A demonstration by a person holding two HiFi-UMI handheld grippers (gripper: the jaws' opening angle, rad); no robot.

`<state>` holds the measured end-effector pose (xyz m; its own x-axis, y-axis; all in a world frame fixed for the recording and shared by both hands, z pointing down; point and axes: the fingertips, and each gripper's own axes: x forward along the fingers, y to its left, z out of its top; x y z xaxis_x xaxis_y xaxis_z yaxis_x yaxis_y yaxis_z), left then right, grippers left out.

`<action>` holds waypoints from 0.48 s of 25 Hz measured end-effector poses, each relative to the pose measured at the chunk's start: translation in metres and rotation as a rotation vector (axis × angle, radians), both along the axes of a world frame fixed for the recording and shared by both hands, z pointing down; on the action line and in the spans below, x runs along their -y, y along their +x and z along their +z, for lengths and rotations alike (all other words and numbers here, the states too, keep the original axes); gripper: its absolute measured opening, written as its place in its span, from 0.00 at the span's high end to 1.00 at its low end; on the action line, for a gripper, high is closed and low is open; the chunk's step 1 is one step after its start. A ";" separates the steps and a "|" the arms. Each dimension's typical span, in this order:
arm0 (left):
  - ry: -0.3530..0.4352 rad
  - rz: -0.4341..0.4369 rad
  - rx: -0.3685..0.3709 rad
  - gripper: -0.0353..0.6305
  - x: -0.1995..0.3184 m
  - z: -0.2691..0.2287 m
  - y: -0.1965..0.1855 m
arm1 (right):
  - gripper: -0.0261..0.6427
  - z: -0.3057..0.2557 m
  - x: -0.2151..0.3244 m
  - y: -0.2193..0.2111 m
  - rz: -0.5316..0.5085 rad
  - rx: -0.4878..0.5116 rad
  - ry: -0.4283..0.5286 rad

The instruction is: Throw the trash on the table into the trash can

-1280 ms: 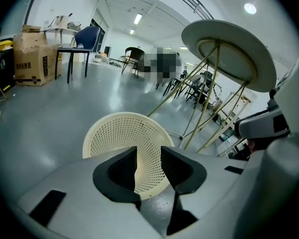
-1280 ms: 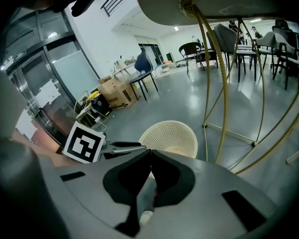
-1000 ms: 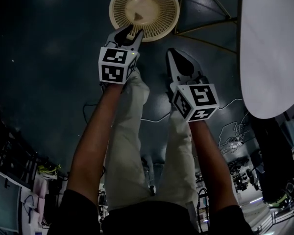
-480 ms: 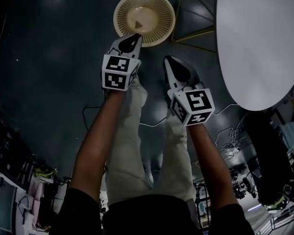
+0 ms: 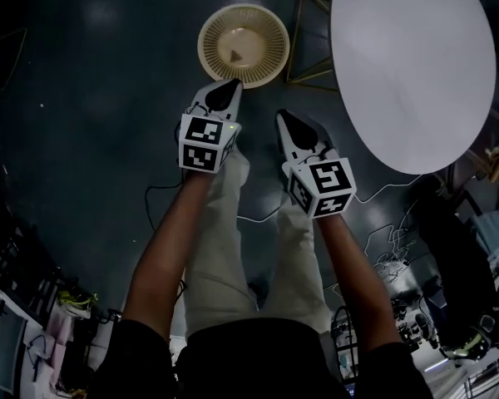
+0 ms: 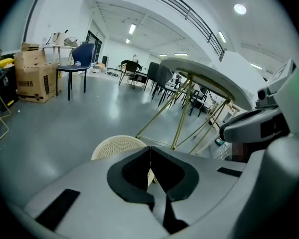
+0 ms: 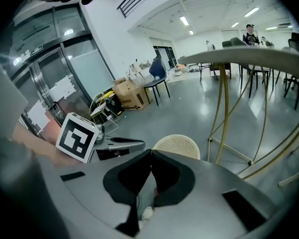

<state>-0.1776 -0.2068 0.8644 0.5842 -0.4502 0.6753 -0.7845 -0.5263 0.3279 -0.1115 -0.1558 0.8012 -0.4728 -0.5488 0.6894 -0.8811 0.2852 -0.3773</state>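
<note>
Reaching out side by side, both bare forearms stretch forward over the person's light trousers (image 5: 224, 248), each gripper angled ahead and down at the dark floor (image 5: 91, 123) with its marker cube riding on top. And the left gripper (image 5: 230, 84) has just been closing: in its own view (image 6: 150, 148) the black pads meet tip to tip with nothing caught between them. The right gripper (image 5: 280, 115) sits level beside it, a gap apart, and its view (image 7: 150, 152) shows those jaws together at the tips too, empty. Just beyond the left gripper's tips stands the round cream perforated plastic trash can (image 5: 210, 46), open side up, a small dark triangular scrap (image 5: 235, 55) lying on its bottom. From the right gripper, that can is ahead and a little to the left; the right gripper view shows its mesh rim (image 7: 178, 144) peeking over the jaws. Off to the right of the right gripper spreads the white oval table top (image 5: 412, 65) on slim gold metal legs (image 5: 303, 36), the legs standing between table and can.
</note>
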 end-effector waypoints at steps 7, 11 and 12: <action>0.027 -0.014 -0.013 0.92 -0.010 -0.065 0.007 | 0.93 -0.059 -0.011 0.003 -0.018 0.009 0.029; 0.057 -0.035 -0.029 0.92 -0.014 -0.118 0.017 | 0.93 -0.099 -0.017 0.012 -0.027 0.005 0.050; 0.073 -0.039 -0.036 0.92 -0.015 -0.134 0.019 | 0.93 -0.112 -0.017 0.013 -0.029 0.006 0.062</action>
